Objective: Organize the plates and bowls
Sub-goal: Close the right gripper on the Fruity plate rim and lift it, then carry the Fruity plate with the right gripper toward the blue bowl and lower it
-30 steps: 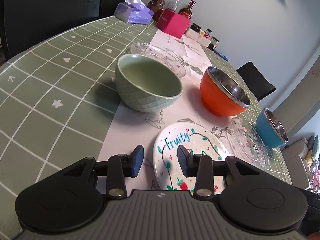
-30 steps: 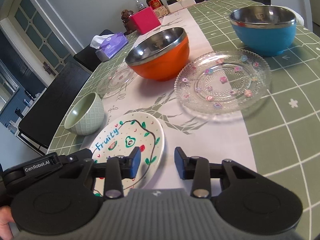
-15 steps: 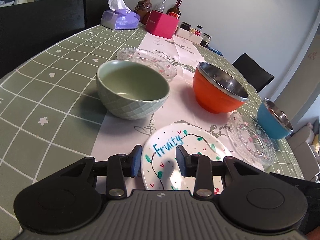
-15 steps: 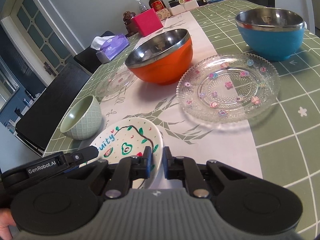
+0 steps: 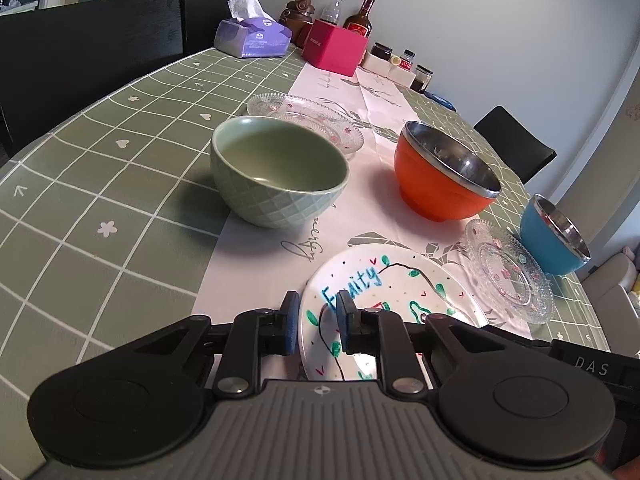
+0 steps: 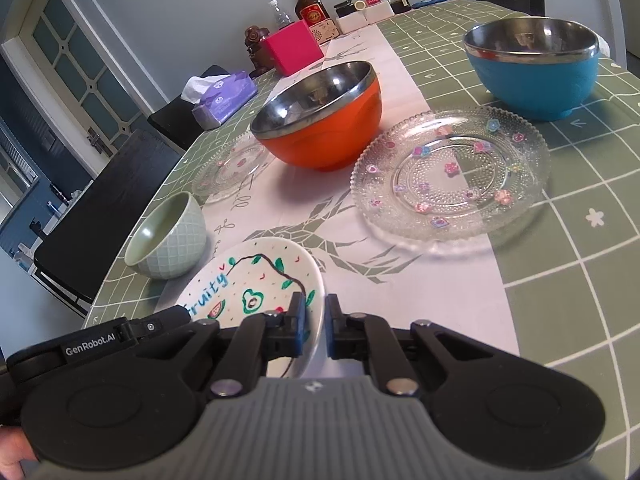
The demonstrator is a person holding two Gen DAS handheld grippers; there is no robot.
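A white "Fruity" plate (image 6: pixel 256 284) lies at the worktop's (image 5: pixel 100 184) near edge. The right hand-held gripper (image 6: pixel 314 326) pinches its right rim; the left hand-held gripper (image 5: pixel 318 322) has just been closing around the left rim, contact unclear. Seat both grips, then lift level.

A: What've we got w/ the right gripper (image 6: pixel 313 326)?

B: We've got its jaws clamped on the near right rim of the white "Fruity" plate (image 6: pixel 256 280), rim pinched between the blue pads.

A: And around it?

B: Green bowl (image 6: pixel 168 236) just left of the plate. Orange bowl (image 6: pixel 320 116) farther back on the runner, clear glass plate (image 6: pixel 452 180) to the right, blue bowl (image 6: pixel 532 64) beyond that. Second glass plate (image 6: pixel 232 168) sits left of the orange bowl.
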